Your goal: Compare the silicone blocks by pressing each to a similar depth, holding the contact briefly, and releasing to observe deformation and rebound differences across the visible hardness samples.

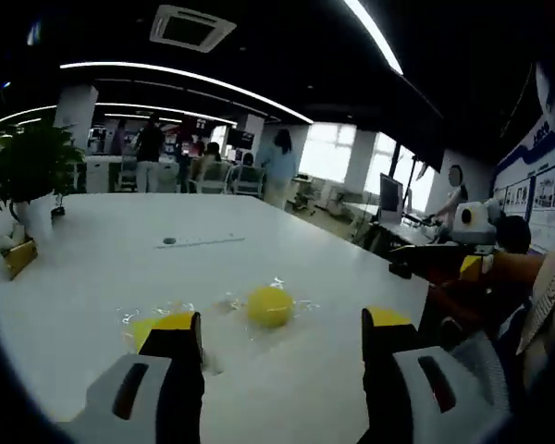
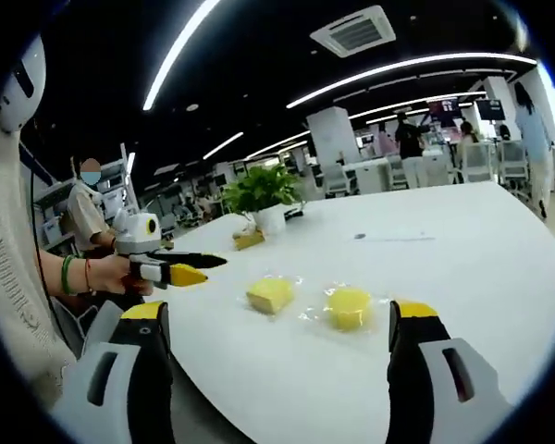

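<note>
Two yellow silicone blocks in clear wrapping lie on the white table (image 1: pixel 120 250). In the left gripper view the round block (image 1: pixel 270 305) sits just ahead, between my open left gripper's (image 1: pixel 282 324) jaws, and the squarer block (image 1: pixel 143 326) is half hidden behind the left jaw. In the right gripper view the square block (image 2: pixel 270 294) and round block (image 2: pixel 350 307) lie side by side ahead of my open right gripper (image 2: pixel 280 314), which touches neither. The right gripper (image 1: pixel 416 264) comes in from the right beyond the table edge. A hand holds the left gripper (image 2: pixel 202 268) at the left.
A potted plant (image 1: pixel 32 171) (image 2: pixel 259 194) stands near the table's far corner, with a small yellowish object (image 1: pixel 18 257) (image 2: pixel 248 239) beside it. The table (image 2: pixel 462 259) stretches wide behind the blocks. People and desks fill the office beyond.
</note>
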The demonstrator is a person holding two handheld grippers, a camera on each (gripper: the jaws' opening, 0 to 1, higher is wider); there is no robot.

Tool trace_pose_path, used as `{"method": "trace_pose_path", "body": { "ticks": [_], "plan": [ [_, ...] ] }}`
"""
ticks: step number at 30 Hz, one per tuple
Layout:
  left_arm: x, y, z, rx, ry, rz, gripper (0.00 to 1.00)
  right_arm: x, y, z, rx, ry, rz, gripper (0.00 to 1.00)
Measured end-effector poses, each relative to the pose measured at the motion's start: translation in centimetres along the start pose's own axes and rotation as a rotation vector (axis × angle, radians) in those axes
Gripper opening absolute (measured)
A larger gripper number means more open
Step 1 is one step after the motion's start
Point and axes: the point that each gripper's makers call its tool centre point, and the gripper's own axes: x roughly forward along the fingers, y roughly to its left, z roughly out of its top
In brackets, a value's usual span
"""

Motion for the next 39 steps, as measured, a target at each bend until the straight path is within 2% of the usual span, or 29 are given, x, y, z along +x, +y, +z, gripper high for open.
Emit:
{"method": "trace_pose_path", "body": {
  "ticks": [4,7,8,11,14,20,26,33,39],
  "plan": [
    [-3.2,0.6,0.0,-0.028,-0.031,0.041,0.79,-0.4,1.0,-0.7,-0.026,-0.029,-0.007,0.9],
    [-5.6,2.1,0.0,-0.038,-0.053,0.11,0.79,-0.5,2.0,-0.7,0.044,-0.055,0.023,0.91],
    [-6.5,2.6,0.0,-0.041,-0.059,0.132,0.79,-0.5,2.2,-0.3,0.073,-0.083,0.024,0.92],
    [-8.3,3.5,0.1,-0.054,-0.089,0.174,0.8,-0.5,2.9,0.2,0.098,-0.113,0.039,0.93],
    [-9.5,4.3,-0.2,-0.059,-0.098,0.218,0.83,-0.2,2.8,-0.4,0.114,-0.081,0.036,0.94],
    [-9.8,4.3,-0.4,-0.062,-0.104,0.229,0.84,-0.2,3.2,-0.3,0.097,-0.079,0.048,0.94],
    [-9.3,3.8,-0.8,-0.054,-0.071,0.209,0.84,-0.2,3.8,-0.7,0.069,-0.071,0.041,0.93],
    [-9.1,3.6,-0.7,-0.052,-0.068,0.217,0.84,-0.8,3.1,-1.9,0.067,-0.056,0.02,0.91],
    [-9.3,3.6,-0.8,-0.059,-0.064,0.23,0.84,-0.7,3.2,-2.1,0.069,-0.047,0.025,0.91]
  ]
}}
